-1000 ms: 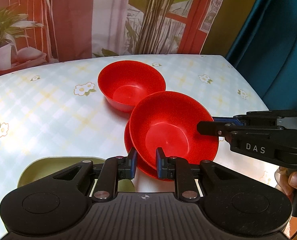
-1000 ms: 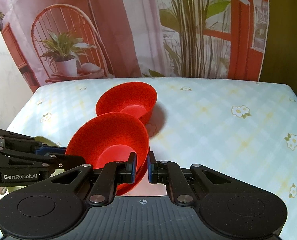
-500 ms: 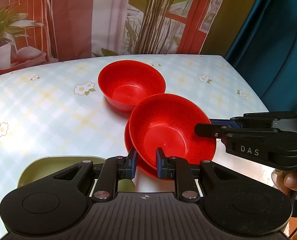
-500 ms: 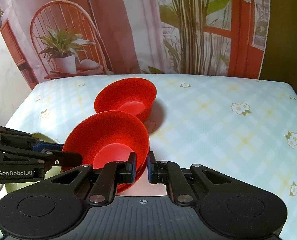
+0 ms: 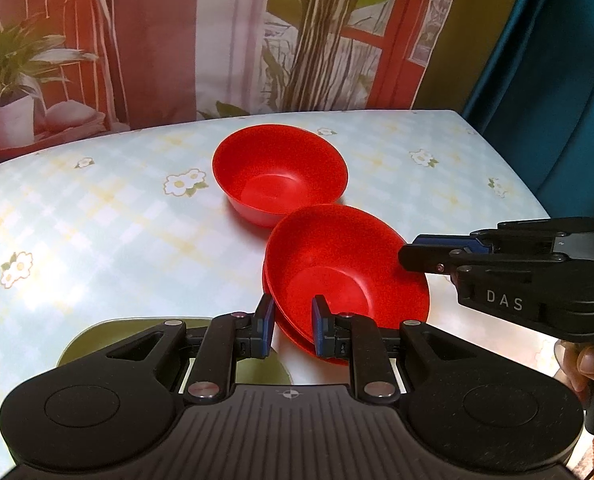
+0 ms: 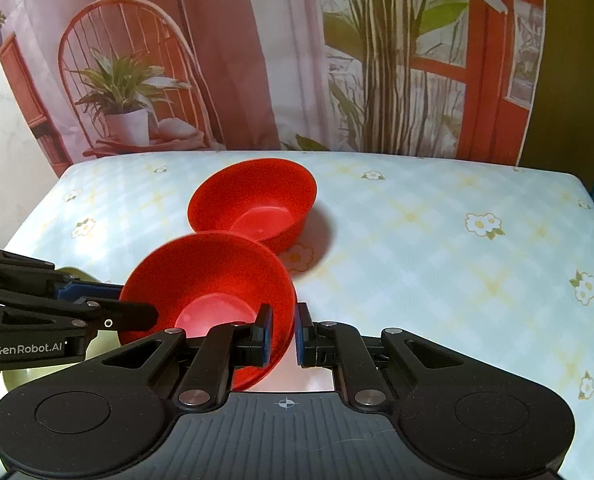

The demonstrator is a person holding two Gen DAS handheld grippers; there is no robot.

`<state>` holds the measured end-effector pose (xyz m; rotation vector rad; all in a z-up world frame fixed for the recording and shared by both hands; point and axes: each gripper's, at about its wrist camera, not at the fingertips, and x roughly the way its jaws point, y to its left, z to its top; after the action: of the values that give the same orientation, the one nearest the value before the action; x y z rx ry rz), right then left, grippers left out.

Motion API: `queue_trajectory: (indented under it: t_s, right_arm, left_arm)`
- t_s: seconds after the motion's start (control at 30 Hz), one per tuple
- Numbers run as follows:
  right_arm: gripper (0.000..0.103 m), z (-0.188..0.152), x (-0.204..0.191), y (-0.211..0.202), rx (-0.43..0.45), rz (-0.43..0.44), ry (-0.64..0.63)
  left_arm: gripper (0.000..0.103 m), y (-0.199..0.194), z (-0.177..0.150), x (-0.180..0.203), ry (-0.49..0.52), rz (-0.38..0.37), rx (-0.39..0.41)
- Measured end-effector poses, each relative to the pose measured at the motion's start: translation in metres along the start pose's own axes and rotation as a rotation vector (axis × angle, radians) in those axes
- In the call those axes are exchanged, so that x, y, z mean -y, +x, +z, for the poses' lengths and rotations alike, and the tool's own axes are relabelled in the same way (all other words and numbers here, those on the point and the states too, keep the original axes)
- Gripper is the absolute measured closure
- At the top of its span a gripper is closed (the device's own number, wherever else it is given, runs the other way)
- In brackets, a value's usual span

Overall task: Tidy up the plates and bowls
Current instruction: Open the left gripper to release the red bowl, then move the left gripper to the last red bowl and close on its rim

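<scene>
**Inspector A:** Jaws first. The right gripper [image 6: 282, 334] is clenched on the near rim of the upper red bowl [image 6: 209, 280], one blue pad inside the wall, the other outside. The left gripper [image 5: 293, 326] straddles the rim of the same stack from its own side, with a gap between its pads; whether they actually press the rim I cannot tell.

**Inspector B:** Pose of each tool?

**Inspector A:** In the left wrist view the right gripper [image 5: 411, 254] enters from the right edge, roughly level, fingers pointing left, tips at the bowl's rim; part of the hand [image 5: 585, 364] holding it shows below. In the right wrist view the left gripper [image 6: 149, 314] comes in from the left edge, also roughly level, tips at the opposite rim.

**Inspector B:** Location of the task items?

**Inspector A:** The upper bowl [image 5: 347, 268] sits tilted in a second red bowl [image 5: 297, 340] beneath it, near the front of the table [image 5: 97, 220]. A third red bowl [image 5: 279, 172] stands just behind, rims close; contact cannot be judged. A green plate [image 5: 97, 336] lies to the left, partly hidden by the left gripper's body.
</scene>
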<state>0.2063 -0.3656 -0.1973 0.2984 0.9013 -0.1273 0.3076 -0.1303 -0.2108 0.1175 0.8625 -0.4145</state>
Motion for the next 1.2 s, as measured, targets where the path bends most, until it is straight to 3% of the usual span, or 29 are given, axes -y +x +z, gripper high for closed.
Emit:
queue_trajectory:
  t_s: [0.23,0.47,0.63,0.73,1.2]
  right_arm:
    - [0.085,0.000,-0.001,-0.002,0.004,-0.016,0.003]
    - [0.085,0.009,0.004,-0.023,0.060,-0.027,0.024]
    - [0.085,0.024,0.008,-0.044,0.115,-0.025,0.030]
    - [0.085,0.035,0.007,-0.053,0.134,-0.028,0.019]
    - [0.085,0.098,0.009,-0.062,0.228,-0.034,-0.038]
  left_arm:
    - [0.082,-0.006,0.001,-0.003,-0.012,0.005,0.031]
    - [0.082,-0.028,0.008,-0.005,-0.016,-0.003,0.080]
    - [0.080,-0.048,0.016,-0.010,-0.002,0.006,0.124]
    - [0.070,-0.060,0.024,-0.016,-0.007,0.024,0.160]
    - [0.070,-0.079,0.068,-0.031,-0.018,0.105,0.270]
